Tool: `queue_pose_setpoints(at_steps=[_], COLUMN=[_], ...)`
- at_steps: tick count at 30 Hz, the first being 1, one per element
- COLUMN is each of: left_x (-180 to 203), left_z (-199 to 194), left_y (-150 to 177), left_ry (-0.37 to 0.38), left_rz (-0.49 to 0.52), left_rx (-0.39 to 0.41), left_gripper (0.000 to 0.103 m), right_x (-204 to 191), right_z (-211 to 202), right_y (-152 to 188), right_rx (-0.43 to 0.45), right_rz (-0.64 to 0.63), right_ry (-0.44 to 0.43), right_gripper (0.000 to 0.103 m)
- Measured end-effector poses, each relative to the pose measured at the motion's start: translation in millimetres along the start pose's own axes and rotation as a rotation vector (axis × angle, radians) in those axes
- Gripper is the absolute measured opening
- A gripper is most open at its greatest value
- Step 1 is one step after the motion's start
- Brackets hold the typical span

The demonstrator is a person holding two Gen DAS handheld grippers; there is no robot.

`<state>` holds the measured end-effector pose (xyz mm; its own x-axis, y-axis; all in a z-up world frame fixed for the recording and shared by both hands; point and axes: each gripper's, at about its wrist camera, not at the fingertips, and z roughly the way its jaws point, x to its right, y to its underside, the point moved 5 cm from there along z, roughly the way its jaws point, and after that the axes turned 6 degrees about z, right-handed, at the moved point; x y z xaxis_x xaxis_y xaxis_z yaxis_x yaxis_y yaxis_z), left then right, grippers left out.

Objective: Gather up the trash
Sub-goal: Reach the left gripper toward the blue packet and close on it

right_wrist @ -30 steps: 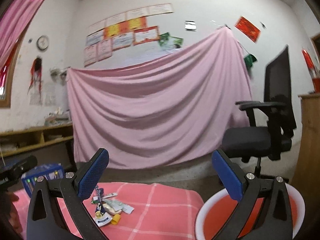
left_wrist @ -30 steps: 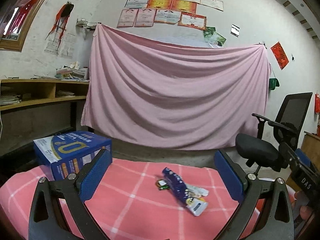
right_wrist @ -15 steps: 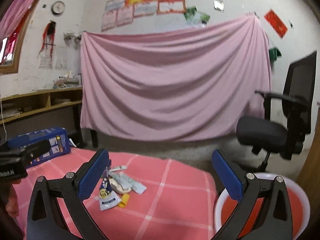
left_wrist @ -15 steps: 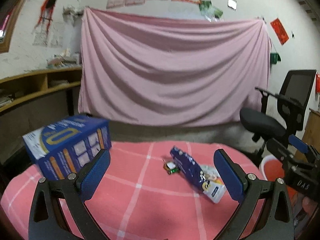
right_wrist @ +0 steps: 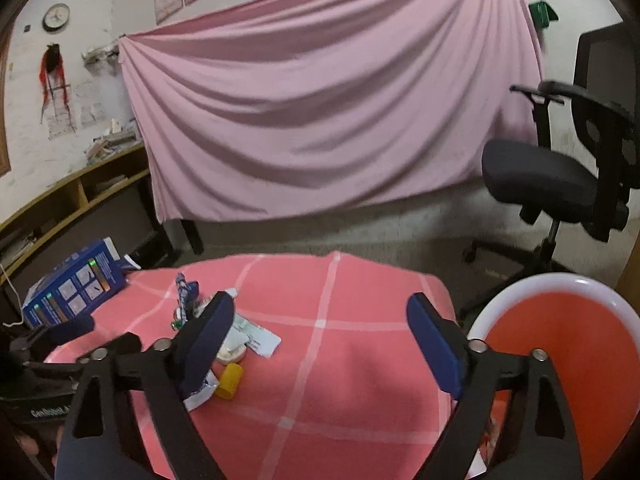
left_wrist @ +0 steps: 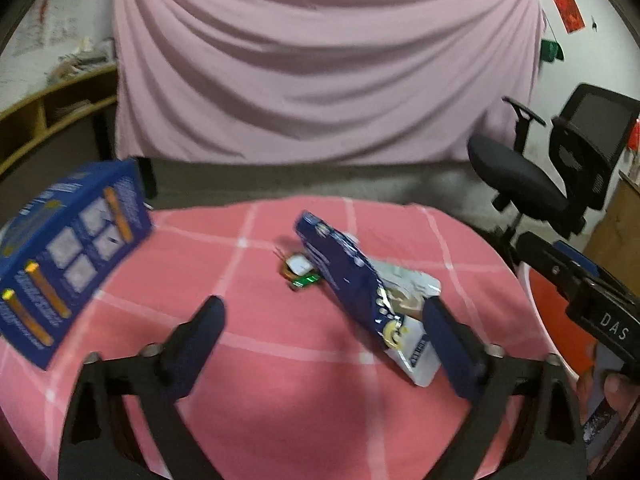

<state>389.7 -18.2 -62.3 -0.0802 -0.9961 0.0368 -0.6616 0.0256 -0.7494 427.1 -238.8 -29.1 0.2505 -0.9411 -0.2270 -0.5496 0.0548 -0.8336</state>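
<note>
At lower right, the white-rimmed red bin [right_wrist: 560,344] beside the bench [right_wrist: 340,360] showed only its bare red inside. Both tools tilted downward over the pink checked cloth: the left tool [left_wrist: 324,332] and right tool [right_wrist: 320,328] were closing, nothing between their jaws. The trash pile [left_wrist: 360,292] lay mid-bench, blue box [left_wrist: 68,256] farther left.

The left gripper [left_wrist: 320,320] fills the lower frame, its jaws closing with nothing between them. Mid-frame on the pink checked surface [left_wrist: 280,360], a blue wrapper [left_wrist: 344,276] lies on a white packet [left_wrist: 412,284] (blurred). A blue box [left_wrist: 68,256] sits at left; an orange bin [left_wrist: 556,320] at right.
</note>
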Motion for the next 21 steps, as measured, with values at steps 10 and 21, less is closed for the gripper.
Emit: queue_pose_setpoints(at_steps=[10, 21], left_x=[5.8, 8.9], left_z=[27.9, 27.5], left_y=[-6.2, -7.1], left_ry=[0.119, 0.158], left_rz=[-0.092, -0.088], left_rx=[-0.141, -0.189], left_gripper=[0.052, 0.015], right_x=[-0.8, -8.7], right_z=[11.2, 23.1], right_y=[6.6, 15.3], right_rx=[-0.086, -0.185], right_rz=[0.005, -0.035], right_ry=[-0.034, -0.074], right_gripper=[0.075, 0.039])
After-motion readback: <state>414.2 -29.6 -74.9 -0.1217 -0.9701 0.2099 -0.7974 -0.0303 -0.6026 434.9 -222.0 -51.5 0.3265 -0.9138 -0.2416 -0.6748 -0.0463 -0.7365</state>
